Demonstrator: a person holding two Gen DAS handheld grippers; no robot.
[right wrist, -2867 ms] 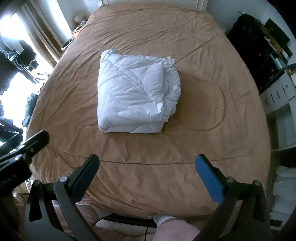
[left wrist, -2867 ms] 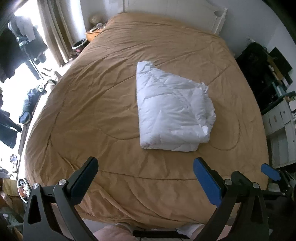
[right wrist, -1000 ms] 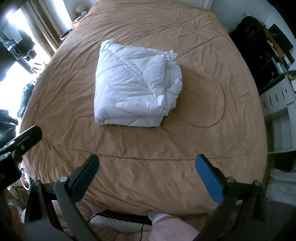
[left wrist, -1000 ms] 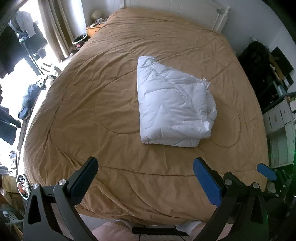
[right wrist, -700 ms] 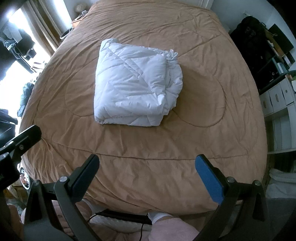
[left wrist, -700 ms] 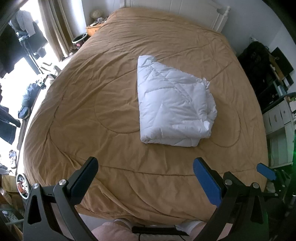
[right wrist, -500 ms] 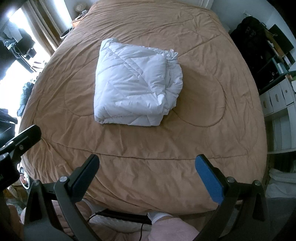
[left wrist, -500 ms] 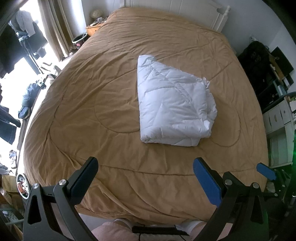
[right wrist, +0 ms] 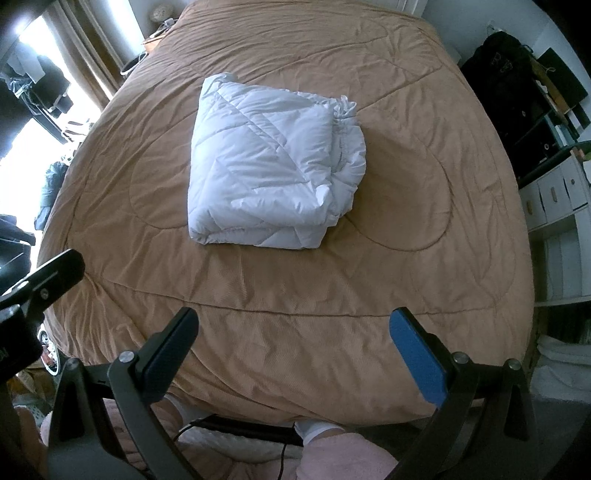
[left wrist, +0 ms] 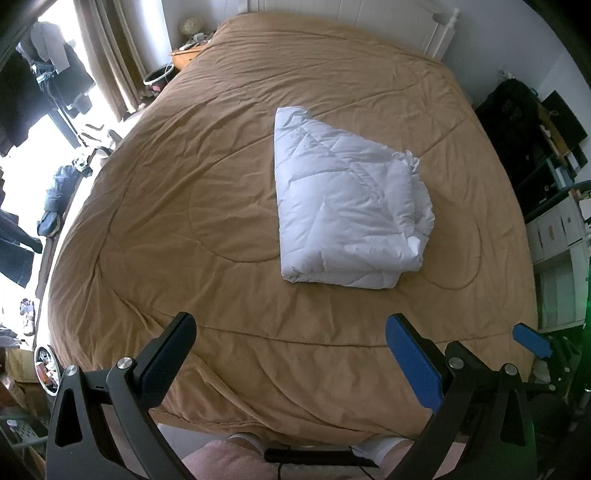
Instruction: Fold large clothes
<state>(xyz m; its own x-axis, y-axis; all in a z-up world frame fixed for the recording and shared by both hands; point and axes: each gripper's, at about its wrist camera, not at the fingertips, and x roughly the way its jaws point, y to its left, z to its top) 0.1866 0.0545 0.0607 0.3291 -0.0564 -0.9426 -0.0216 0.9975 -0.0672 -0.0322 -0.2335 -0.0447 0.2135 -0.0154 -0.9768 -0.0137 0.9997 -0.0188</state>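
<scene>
Grippers hold w/ jaws spread wide, nothing between them: left gripper (left wrist: 290, 341) and right gripper (right wrist: 293, 336) hover over the near edge of the tan bedspread (left wrist: 207, 199), barely shifted vs. a second ago. White quilted comforter (right wrist: 269, 170) lies folded into a thick rectangle mid-bed, unmoved, loose layered edges bunched on its right side. Beyond, white headboard (left wrist: 369, 22).

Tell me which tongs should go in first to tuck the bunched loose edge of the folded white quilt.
Probably the right tongs. The white quilt has its bunched edge on the right side, nearer them. Both tongs are open, back over the foot of the brown bedspread; the left tongs would have to cross.
</scene>
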